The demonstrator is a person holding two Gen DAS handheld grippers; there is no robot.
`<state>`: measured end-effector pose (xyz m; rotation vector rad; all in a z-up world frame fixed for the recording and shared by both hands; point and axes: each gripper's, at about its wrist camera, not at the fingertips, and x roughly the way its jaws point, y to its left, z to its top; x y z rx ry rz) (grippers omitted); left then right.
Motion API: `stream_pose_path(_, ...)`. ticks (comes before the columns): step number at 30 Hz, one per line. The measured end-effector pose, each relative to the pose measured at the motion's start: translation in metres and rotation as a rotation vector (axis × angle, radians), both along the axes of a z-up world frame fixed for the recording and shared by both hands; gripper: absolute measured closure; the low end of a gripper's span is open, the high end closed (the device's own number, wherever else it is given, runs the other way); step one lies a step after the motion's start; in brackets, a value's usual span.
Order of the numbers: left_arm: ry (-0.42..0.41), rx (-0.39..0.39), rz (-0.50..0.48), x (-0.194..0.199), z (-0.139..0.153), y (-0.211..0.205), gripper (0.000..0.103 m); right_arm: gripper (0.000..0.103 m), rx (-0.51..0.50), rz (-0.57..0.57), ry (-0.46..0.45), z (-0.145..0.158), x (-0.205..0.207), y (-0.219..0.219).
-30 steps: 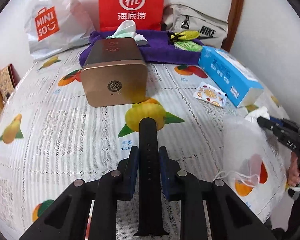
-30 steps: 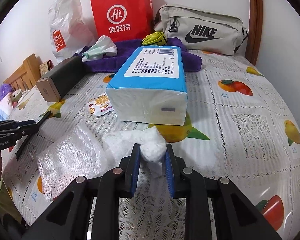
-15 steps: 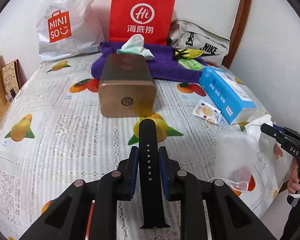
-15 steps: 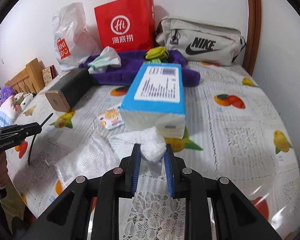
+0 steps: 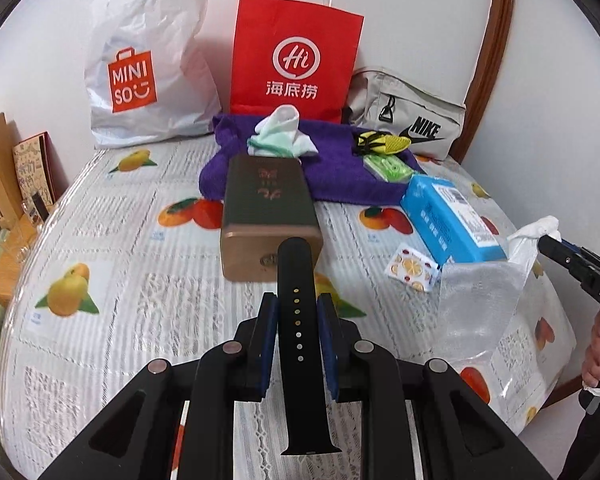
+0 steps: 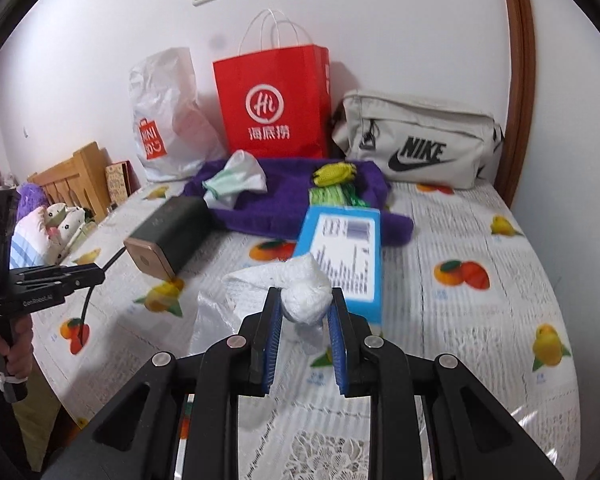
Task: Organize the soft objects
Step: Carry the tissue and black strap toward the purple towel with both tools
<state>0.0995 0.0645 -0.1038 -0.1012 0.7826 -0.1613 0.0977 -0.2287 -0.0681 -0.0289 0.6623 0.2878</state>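
Watch strap (image 5: 298,320) clenched upright in left tool (image 5: 298,344); plastic bag (image 6: 306,296) gripped by its bunched mouth in right tool (image 6: 305,344), hanging above bed (image 6: 480,320). Best done: mouth kept up, strap lowered inside, released late.

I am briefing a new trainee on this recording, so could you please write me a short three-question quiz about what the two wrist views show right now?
1. True or false: the left hand-held gripper is shut on a black watch strap.
2. Which item does the right hand-held gripper hold? A) the blue tissue pack B) a knotted white plastic bag C) the green sock
3. Fill in: the sock lies on a purple ____.

Key: 1 true; 2 B; 3 towel.
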Motion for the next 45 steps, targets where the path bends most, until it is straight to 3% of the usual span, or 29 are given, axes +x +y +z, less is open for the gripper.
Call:
stream_pose_path(10, -0.043, -0.003, -0.008, 0.012, 0.024, -0.002, 0.083, 0.08, 0.03, 0.055, -0.064, 0.035, 0.003, 0.01)
stream_pose_path(19, -0.038, -0.014, -0.009, 0.019, 0.026, -0.002, 0.083, 0.08, 0.063, 0.12, -0.146, 0.055, -0.005, 0.017)
stream_pose_path(21, -0.032, -0.018, -0.01, 0.019, 0.023, -0.002, 0.083, 0.08, 0.06, 0.15, -0.086, 0.041, -0.001, 0.023)
stream_pose_path(26, -0.012, -0.013, -0.011, 0.018, 0.015, -0.001, 0.083, 0.08, 0.013, 0.184, 0.118, -0.03, 0.007, 0.045)
stream_pose_path(31, 0.006, -0.013, -0.017, 0.018, 0.007, -0.003, 0.083, 0.08, -0.054, 0.161, 0.223, -0.077, 0.005, 0.051)
stream_pose_path(45, 0.023, -0.032, 0.002, 0.024, 0.002, 0.004, 0.083, 0.08, -0.028, -0.005, 0.247, -0.075, 0.004, -0.011)
